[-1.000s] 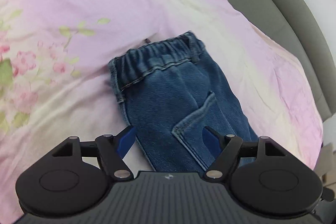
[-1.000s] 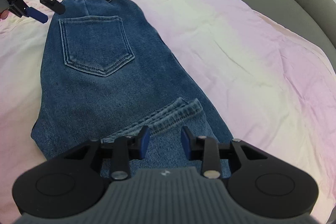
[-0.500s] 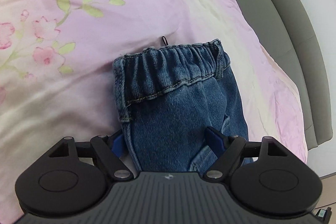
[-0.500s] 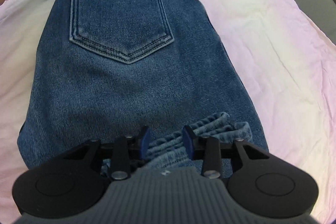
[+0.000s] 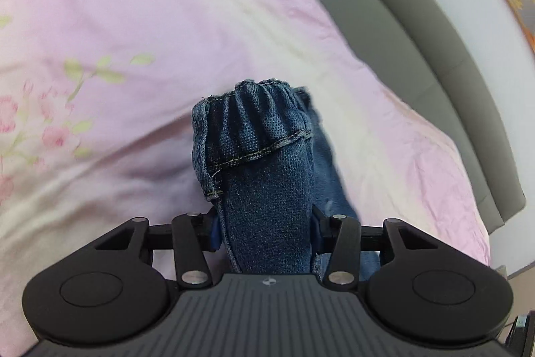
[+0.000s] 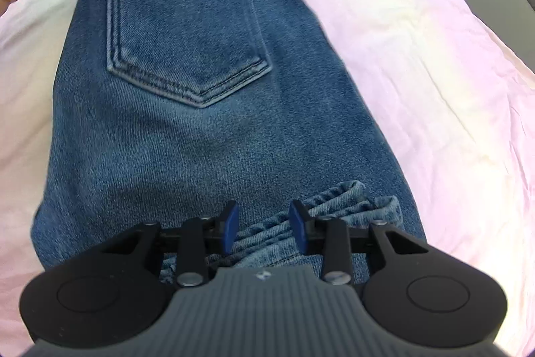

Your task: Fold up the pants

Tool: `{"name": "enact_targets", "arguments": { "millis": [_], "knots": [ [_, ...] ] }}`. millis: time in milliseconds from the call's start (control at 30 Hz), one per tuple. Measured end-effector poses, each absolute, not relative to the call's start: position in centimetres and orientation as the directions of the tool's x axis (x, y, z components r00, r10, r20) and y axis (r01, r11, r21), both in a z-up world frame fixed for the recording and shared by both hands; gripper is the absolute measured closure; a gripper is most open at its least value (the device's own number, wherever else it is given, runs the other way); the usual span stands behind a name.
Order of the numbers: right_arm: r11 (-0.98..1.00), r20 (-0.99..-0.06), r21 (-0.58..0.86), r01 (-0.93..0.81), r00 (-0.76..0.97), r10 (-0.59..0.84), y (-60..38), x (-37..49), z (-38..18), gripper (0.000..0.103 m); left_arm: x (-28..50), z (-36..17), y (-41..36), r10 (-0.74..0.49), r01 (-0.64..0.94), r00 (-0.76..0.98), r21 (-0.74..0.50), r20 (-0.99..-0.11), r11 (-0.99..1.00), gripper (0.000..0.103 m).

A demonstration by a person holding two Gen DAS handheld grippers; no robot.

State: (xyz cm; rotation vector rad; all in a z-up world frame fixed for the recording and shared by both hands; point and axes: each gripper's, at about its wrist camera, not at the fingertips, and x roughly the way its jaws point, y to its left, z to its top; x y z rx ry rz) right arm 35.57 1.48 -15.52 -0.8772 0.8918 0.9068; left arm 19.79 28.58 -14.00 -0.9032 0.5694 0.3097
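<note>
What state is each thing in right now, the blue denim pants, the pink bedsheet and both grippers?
Blue denim pants: doubled over, back pocket up, waistband bunched.
Left gripper: jaws have just been closing, clamped on the waistband.
Right gripper: open, straddling the leg hems.
Pink bedsheet: spread, lightly wrinkled.

Blue denim pants (image 6: 207,122) laid back-side up on pink bedding, bunched at both ends

In the right wrist view a patch pocket with doubled stitching is shown at about 12 o'clock of the garment's middle, its point directed toward 6 o'clock; the elastic waistband is cut off by the frame's top edge. At 5 o'clock the paler, rumpled leg hems are folded back onto the seat panel. In the left wrist view the gathered waistband corner is seen squeezed into upright ridges, lifted off the sheet, with yellow topstitching curving beneath it and the remaining cloth trailing toward 4 o'clock.
</note>
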Motion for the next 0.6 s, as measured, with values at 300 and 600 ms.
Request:
{"name": "enact_targets", "arguments": {
  "millis": [300,600],
  "knots": [
    [0.516,-0.844,-0.245,-0.821,0.442,0.304,-4.4,35.2,-10.6,0.074,20.6,-5.0,20.0,0.059,-0.307,0.880,-0.472,-0.470,0.826,0.052],
    [0.612,-0.834,-0.239,-0.754,0.482,0.268,-12.2,33.6,-9.4,0.074,22.4,-1.3,5.9,-0.005,-0.085,0.908,-0.197,-0.419,0.977,0.054]
  ]
}}
